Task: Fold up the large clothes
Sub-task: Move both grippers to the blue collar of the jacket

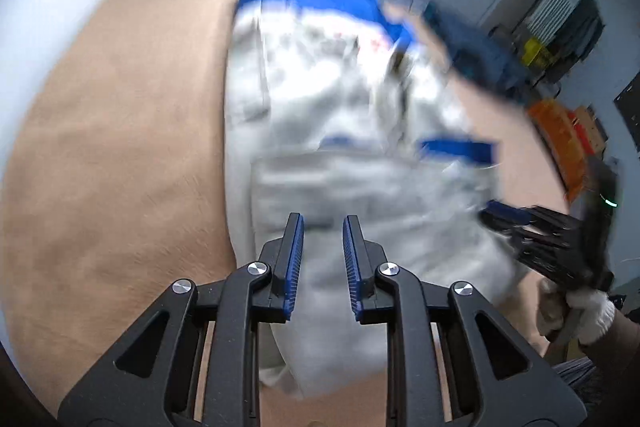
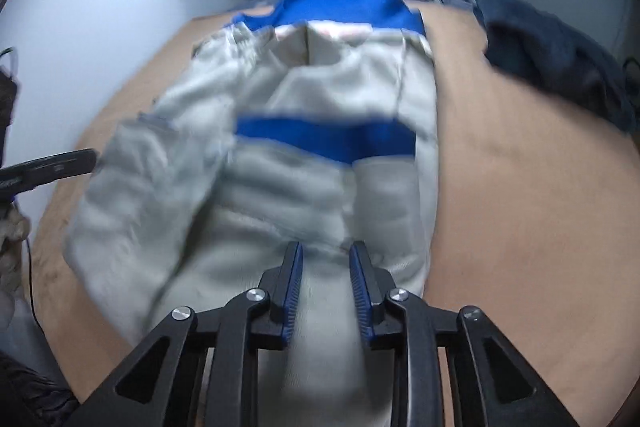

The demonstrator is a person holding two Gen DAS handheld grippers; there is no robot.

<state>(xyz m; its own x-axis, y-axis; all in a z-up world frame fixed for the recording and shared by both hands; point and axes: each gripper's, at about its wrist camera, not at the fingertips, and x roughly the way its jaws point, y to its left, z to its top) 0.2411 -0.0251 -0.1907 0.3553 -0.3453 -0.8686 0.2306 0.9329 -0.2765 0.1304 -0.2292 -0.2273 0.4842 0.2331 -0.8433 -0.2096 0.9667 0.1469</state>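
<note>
- a grey and white garment with blue bands (image 1: 360,115) is lying spread on a tan table top (image 1: 112,147), its blue-trimmed end pointing away from both cameras; much of the cloth is showing blurred.
- the left gripper (image 1: 322,223) is pointing down at the near end of the garment, its blue-padded jaws standing a little apart with grey cloth showing in the gap; whether the pads are pinching the cloth i cannot tell.
- the right gripper (image 2: 325,249) is angling down over the near grey part of the same garment (image 2: 304,155), jaws narrowly parted with fabric lying between them; a grip is not clear here either.
- in the left wrist view, the right gripper (image 1: 496,211) is sitting at the garment's right edge, carried by a hand in a white glove (image 1: 588,311).
- a dark blue piece of clothing (image 2: 560,59) is lying bunched at the far right of the table (image 2: 520,207), apart from the grey garment.
</note>
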